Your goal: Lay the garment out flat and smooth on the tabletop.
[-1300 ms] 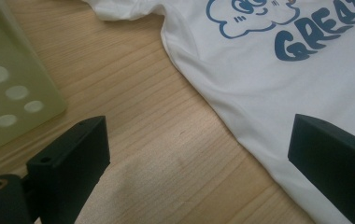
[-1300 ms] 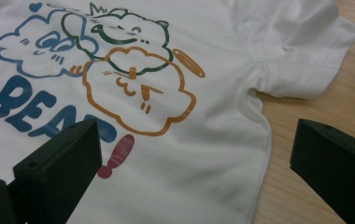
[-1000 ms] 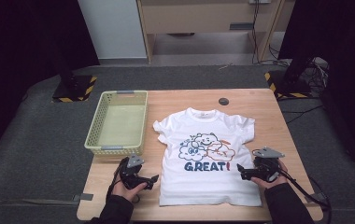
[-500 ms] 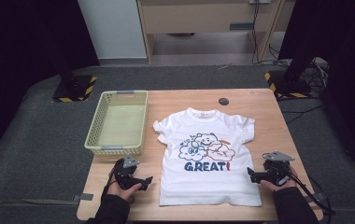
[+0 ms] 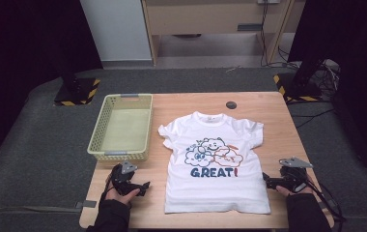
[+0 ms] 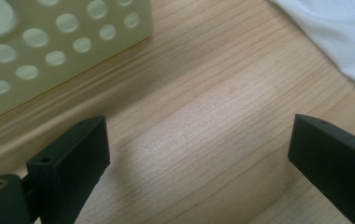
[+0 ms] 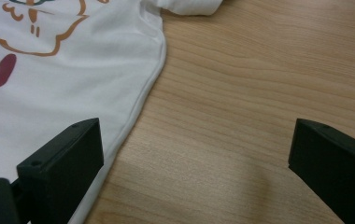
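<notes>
High view: the left gripper (image 5: 145, 185), jaws spread wide and empty, rests just left of the white T-shirt (image 5: 216, 166), with the basket (image 5: 122, 126) ahead of it. The right gripper (image 5: 267, 181), likewise wide open, sits at the shirt's right edge. For a clean fold, close each gripper squarely on the side seam nearest it, taking both fabric layers.

one T-shirt (image 5: 218, 164), one basket (image 5: 122, 126), two tongs (image 5: 145, 185), one table (image 5: 268, 104)

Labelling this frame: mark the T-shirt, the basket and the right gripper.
T-shirt (image 5: 218, 193): high view, plain white cloth below the print.
basket (image 5: 119, 154): high view, near wall.
right gripper (image 5: 267, 181): high view, between its fingertips, beside the shirt's edge.
</notes>
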